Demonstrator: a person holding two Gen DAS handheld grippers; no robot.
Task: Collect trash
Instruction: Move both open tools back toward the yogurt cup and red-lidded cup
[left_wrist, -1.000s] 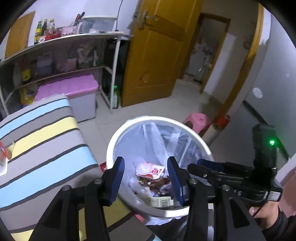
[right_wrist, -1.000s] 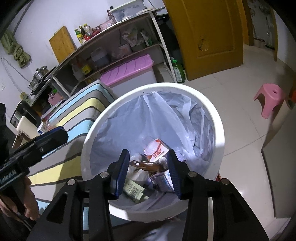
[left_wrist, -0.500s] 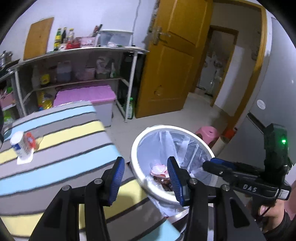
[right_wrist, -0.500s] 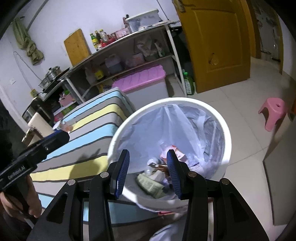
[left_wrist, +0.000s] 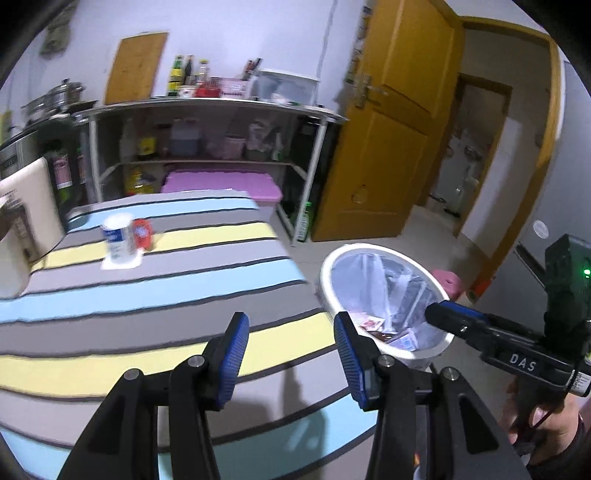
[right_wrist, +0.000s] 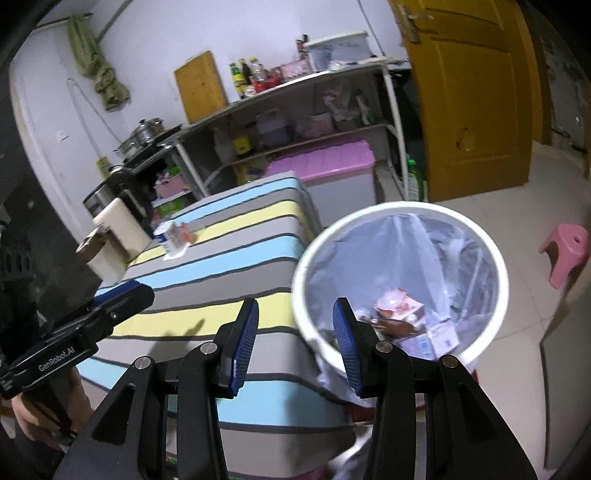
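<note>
- Blue-padded left gripper (left_wrist: 290, 332) tilts down over the striped tabletop (left_wrist: 155, 295), its jaws apart with nothing between them.
- Right gripper (right_wrist: 293, 321) tilts down too, over the tabletop's edge beside the bin (right_wrist: 400, 288); its jaws stand apart and hold nothing.
- Each wrist view shows the other gripper at its edge, with a hand (left_wrist: 543, 421) wrapped round the handle below.
- One white bin with a clear liner stands on the floor, just beside the tabletop's end; several wrappers (right_wrist: 397, 306) and cartons lie in its bottom.
- Two small things are on the tabletop at its far end: one white can (left_wrist: 118, 238) with a blue label, upright on a white slip, and one red pack (left_wrist: 142, 232) just beside it, too blurred to read.
- One cream appliance (left_wrist: 27, 221) sits at the tabletop's far left.
- One pink stool (right_wrist: 567, 253) stands on the floor, beyond the bin.
</note>
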